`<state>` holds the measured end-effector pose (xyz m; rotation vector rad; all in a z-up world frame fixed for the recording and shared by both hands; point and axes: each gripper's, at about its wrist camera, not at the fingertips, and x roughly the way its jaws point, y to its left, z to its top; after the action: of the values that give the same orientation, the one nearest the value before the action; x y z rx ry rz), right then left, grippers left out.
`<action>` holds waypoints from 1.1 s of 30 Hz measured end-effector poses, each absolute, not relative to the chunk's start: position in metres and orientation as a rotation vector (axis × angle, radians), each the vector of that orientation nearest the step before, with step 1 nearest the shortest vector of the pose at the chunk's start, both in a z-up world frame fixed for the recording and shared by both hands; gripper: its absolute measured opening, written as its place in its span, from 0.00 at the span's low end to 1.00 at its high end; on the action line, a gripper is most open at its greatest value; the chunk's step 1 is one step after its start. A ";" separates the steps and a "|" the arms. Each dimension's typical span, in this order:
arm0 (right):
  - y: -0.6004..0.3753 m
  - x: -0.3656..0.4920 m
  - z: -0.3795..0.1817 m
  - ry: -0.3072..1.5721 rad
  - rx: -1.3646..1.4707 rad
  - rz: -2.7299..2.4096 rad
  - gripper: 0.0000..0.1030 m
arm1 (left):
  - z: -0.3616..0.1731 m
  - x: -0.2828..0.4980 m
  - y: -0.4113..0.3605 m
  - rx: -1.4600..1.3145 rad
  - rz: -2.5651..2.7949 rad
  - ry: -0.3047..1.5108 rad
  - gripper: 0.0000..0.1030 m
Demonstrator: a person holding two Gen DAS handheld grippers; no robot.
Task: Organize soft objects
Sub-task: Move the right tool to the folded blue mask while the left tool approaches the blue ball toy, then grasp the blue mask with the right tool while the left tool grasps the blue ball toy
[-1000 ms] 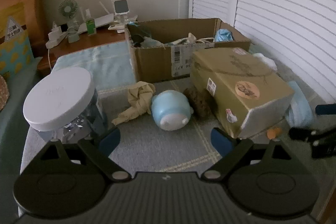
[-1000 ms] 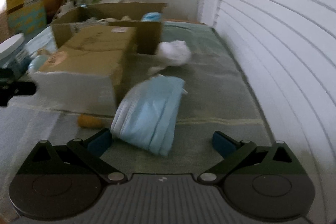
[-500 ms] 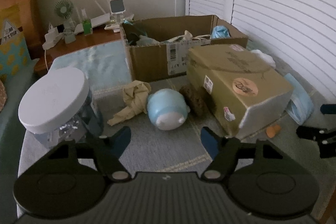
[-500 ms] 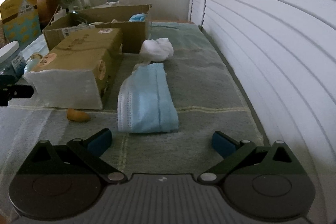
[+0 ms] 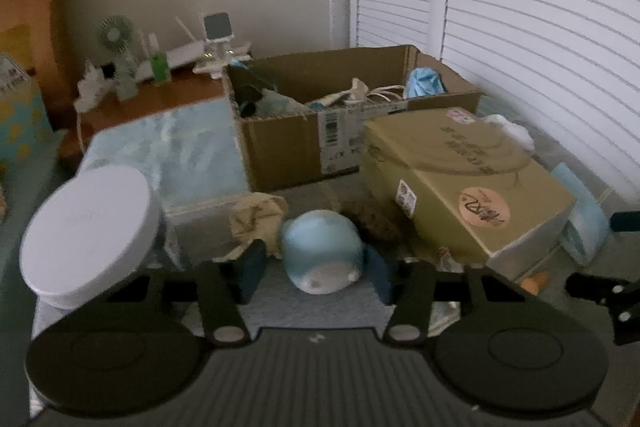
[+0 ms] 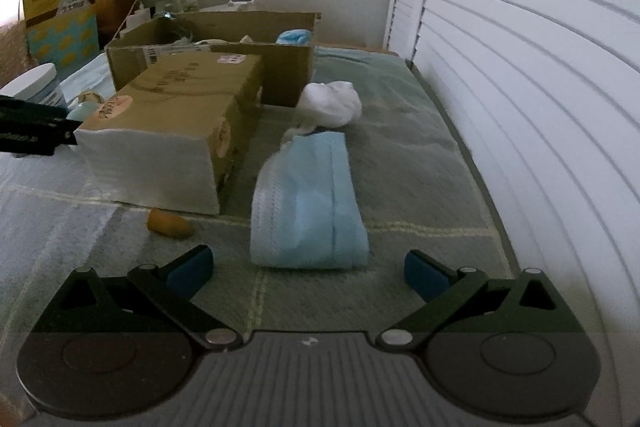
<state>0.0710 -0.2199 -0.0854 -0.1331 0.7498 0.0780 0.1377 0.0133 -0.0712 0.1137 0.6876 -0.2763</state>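
Left hand-held gripper [image 5: 316,273] is closing around the blue plush [image 5: 320,251], right hand-held gripper [image 6: 308,267] wide open and empty; that round squishy toy could easily squirt out sideways.

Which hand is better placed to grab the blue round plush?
Left. Its tongs already straddle the blue plush and are closing on it. The right tongs stand open by the blue mask pack.

Both cameras sit low over the bed, tilted down along their tongs. Each faces the far wall. Both catch the open cardboard box [image 5: 352,115] [image 6: 256,39] and tissue pack [image 5: 460,183] [image 6: 176,123].
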 end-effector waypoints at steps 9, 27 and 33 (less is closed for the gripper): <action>-0.210 0.077 -0.077 0.724 -0.165 0.112 0.84 | -0.073 0.139 0.015 0.098 -0.297 0.702 0.43; -0.216 0.095 -0.072 0.743 -0.125 0.101 0.64 | -0.073 0.123 0.021 0.098 -0.290 0.730 0.55; -0.217 0.107 -0.075 0.757 -0.121 0.104 0.64 | -0.075 0.130 0.020 0.091 -0.289 0.730 0.54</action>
<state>0.1074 -0.2171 -0.0746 -0.1211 0.7570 0.1044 0.1304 0.0198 -0.0754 0.0907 0.7303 -0.2887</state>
